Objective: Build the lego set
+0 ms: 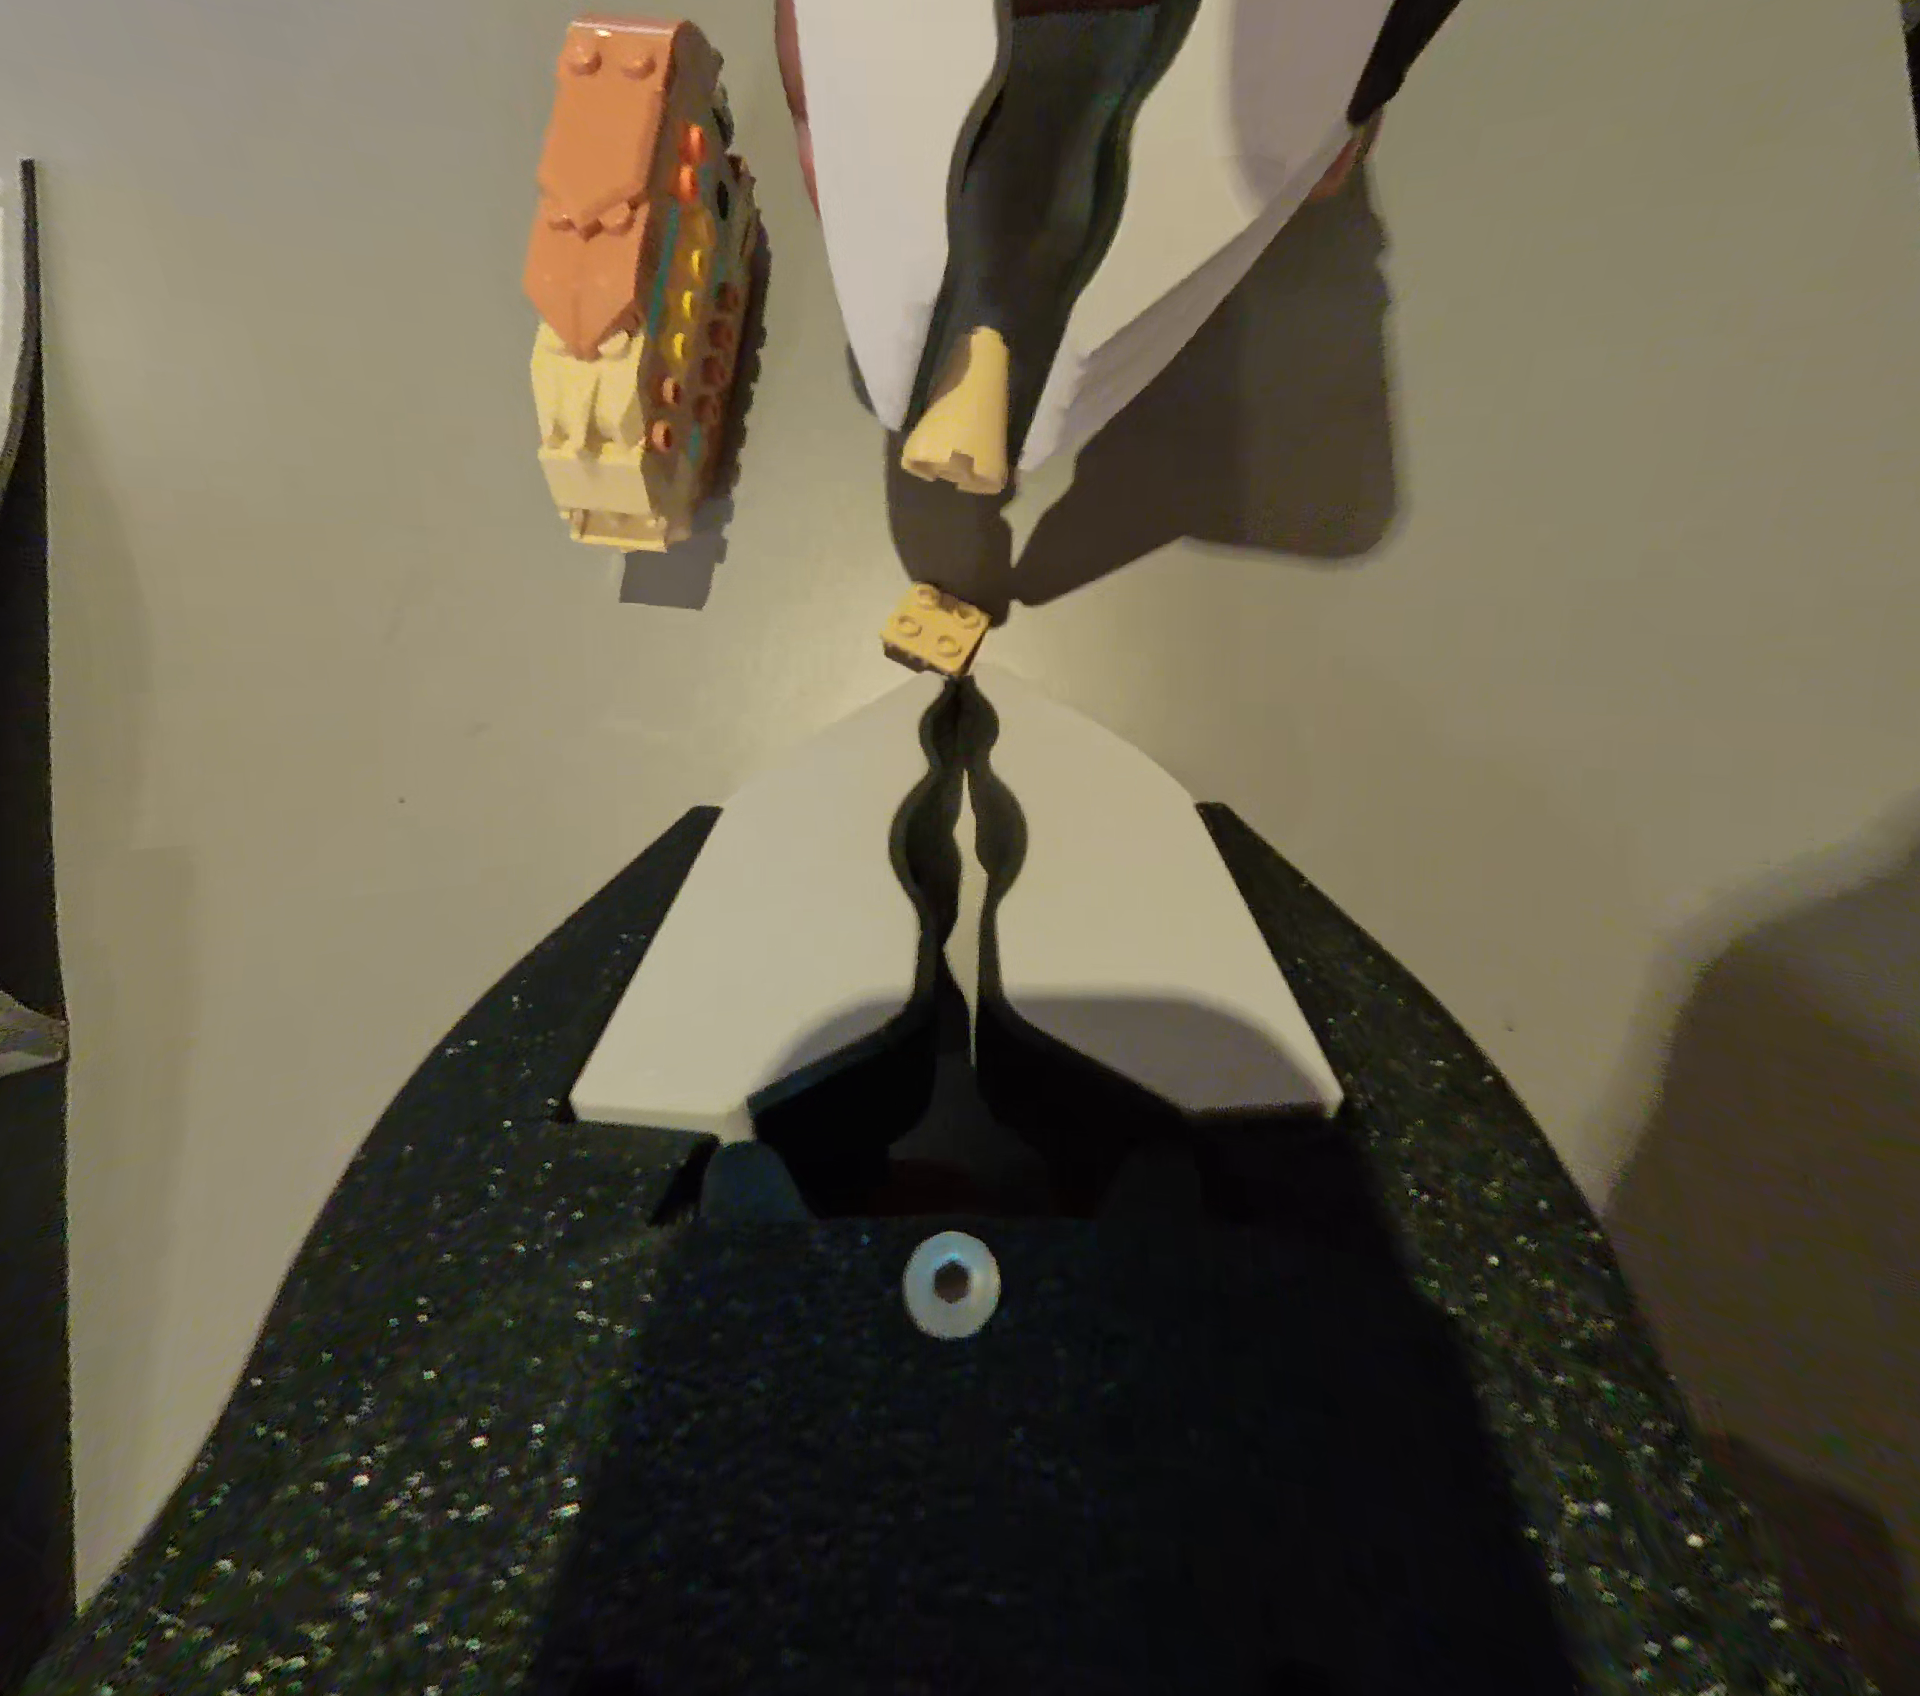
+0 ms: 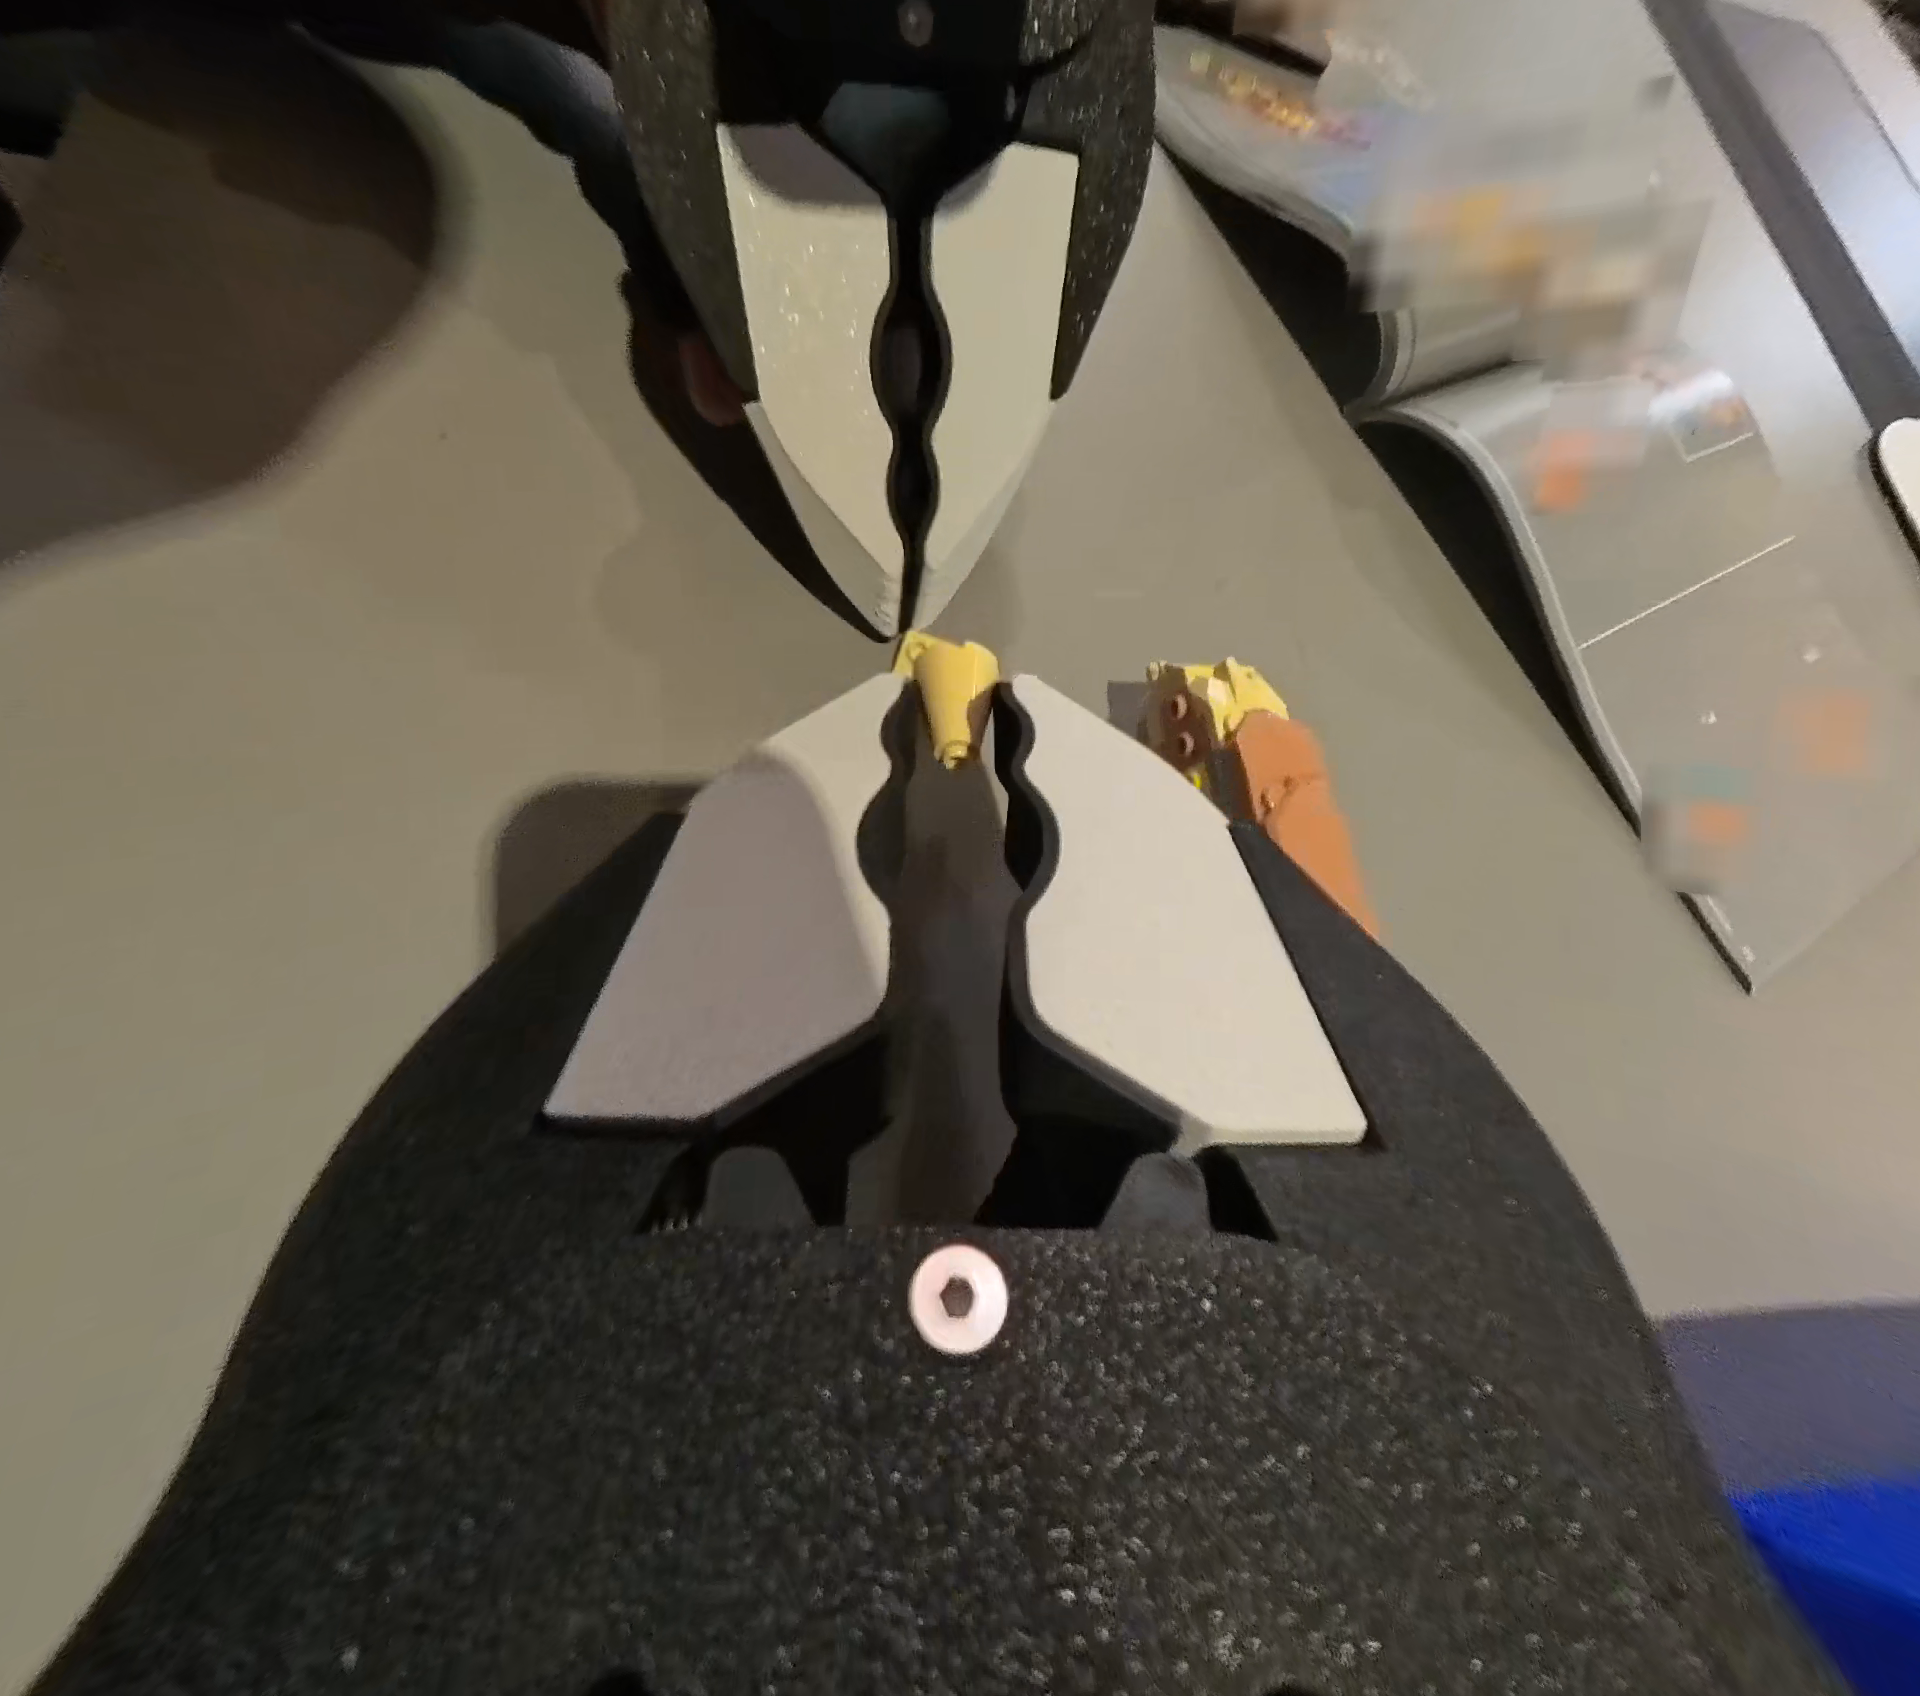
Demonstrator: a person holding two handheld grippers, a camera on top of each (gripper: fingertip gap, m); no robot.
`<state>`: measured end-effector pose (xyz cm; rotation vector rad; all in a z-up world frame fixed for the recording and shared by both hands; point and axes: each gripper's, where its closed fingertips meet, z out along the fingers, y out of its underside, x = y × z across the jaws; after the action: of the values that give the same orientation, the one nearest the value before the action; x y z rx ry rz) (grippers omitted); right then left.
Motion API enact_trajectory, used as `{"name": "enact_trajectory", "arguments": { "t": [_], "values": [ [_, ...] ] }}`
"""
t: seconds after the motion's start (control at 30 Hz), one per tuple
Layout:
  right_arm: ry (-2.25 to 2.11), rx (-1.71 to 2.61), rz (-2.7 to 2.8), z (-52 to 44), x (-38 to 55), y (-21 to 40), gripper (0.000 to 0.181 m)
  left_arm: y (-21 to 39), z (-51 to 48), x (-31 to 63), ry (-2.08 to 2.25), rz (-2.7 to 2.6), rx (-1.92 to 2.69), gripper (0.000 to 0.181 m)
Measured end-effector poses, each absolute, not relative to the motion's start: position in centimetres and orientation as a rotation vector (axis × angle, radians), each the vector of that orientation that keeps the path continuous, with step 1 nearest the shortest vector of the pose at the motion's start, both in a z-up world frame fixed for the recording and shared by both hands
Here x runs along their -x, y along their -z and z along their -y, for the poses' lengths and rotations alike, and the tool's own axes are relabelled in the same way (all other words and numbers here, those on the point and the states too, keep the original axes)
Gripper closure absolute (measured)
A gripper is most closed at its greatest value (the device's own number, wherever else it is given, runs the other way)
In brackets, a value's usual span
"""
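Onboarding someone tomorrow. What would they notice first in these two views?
Dead centre, the two grippers meet tip to tip: the left gripper pinches a small tan plate, and the right gripper holds a tan cone-like piece just above it. Beside them on the grey table lies the partly built brown and tan model, with an open instruction booklet farther off.

left tongs (image 1: 954, 682): rough speckled black plastic body, smooth matt grey fingers (image 1: 821, 908), shiny metal screw (image 1: 951, 1283). right tongs (image 2: 951, 690) have the same finish. tan 2x2 brick (image 1: 932, 626), cone piece (image 1: 961, 422) and brown-tan lego build (image 1: 634, 285) are smooth plastic, faintly glossy; table (image 1: 312, 607) smooth matt grey, open booklet (image 2: 1621, 607) paper.
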<state>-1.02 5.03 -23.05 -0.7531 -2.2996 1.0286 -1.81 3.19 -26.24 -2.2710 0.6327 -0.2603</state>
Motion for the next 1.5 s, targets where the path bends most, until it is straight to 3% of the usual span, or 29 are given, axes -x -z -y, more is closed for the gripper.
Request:
{"name": "enact_trajectory", "arguments": {
  "t": [0.13,0.47,0.7,1.5],
  "values": [
    [-1.022,0.805,2.354,-5.1,0.7,23.7,0.167,26.3,-3.4,2.2,0.242,-0.624,2.276,0.162],
    [-1.043,0.794,2.377,-5.0,0.5,23.7,0.167,26.2,-3.8,1.5,0.334,-0.911,2.177,0.145],
    [-1.038,0.805,2.389,-5.0,0.4,24.0,0.167,26.2,-3.9,1.1,0.400,-0.923,2.179,0.164],
    [-0.972,0.826,2.469,-4.7,0.3,25.5,0.167,25.8,-4.8,-0.2,0.316,-0.853,2.155,0.165]
  ]
}}
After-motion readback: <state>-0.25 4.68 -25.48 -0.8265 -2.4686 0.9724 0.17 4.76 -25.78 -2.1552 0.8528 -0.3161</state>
